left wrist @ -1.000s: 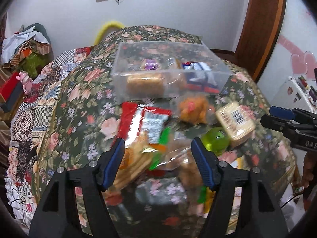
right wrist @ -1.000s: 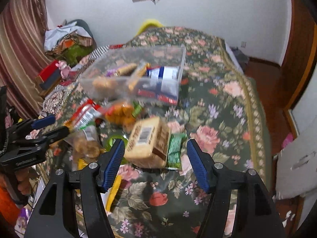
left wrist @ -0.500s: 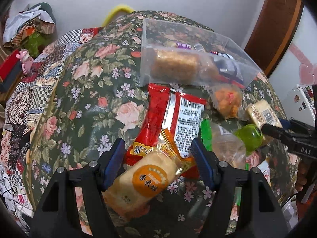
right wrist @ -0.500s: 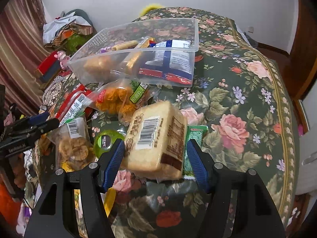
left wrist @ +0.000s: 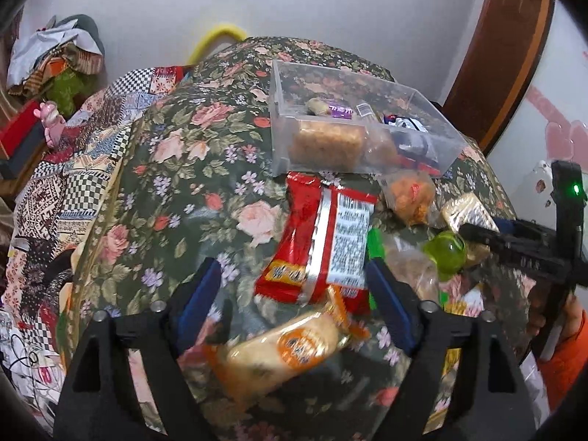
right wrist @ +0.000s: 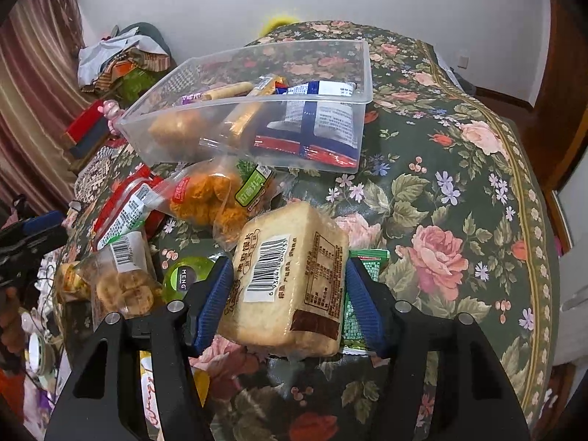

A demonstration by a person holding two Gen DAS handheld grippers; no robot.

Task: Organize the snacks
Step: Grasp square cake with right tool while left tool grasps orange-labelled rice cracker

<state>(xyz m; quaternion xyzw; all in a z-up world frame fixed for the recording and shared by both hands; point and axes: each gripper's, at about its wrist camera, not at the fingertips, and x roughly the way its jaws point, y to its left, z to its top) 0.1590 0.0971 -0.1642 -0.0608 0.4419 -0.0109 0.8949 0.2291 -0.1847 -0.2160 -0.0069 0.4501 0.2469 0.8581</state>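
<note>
A clear plastic box (left wrist: 433, 117) (right wrist: 330, 47) holding several snacks sits on the floral table. Loose snacks lie before it: a red packet (left wrist: 323, 235), an orange-labelled rice cracker pack (left wrist: 286, 349), an orange snack bag (right wrist: 213, 198), a green jelly cup (right wrist: 183, 275). My left gripper (left wrist: 294, 294) is open, its fingers either side of the cracker pack and red packet. My right gripper (right wrist: 288, 294) is open around a wrapped bread block (right wrist: 290, 279), pads close to its sides.
A clear bag of biscuits (right wrist: 121, 283) lies left of the bread, a green wrapper (right wrist: 367, 268) lies under its right side. The table edge drops off to a patchwork cloth (left wrist: 73, 169) on the left. The right gripper also shows in the left wrist view (left wrist: 522, 246).
The left gripper has drawn back and left, with the cracker pack now lower between its fingers. The right gripper has closed in on the bread block, which now fills the gap.
</note>
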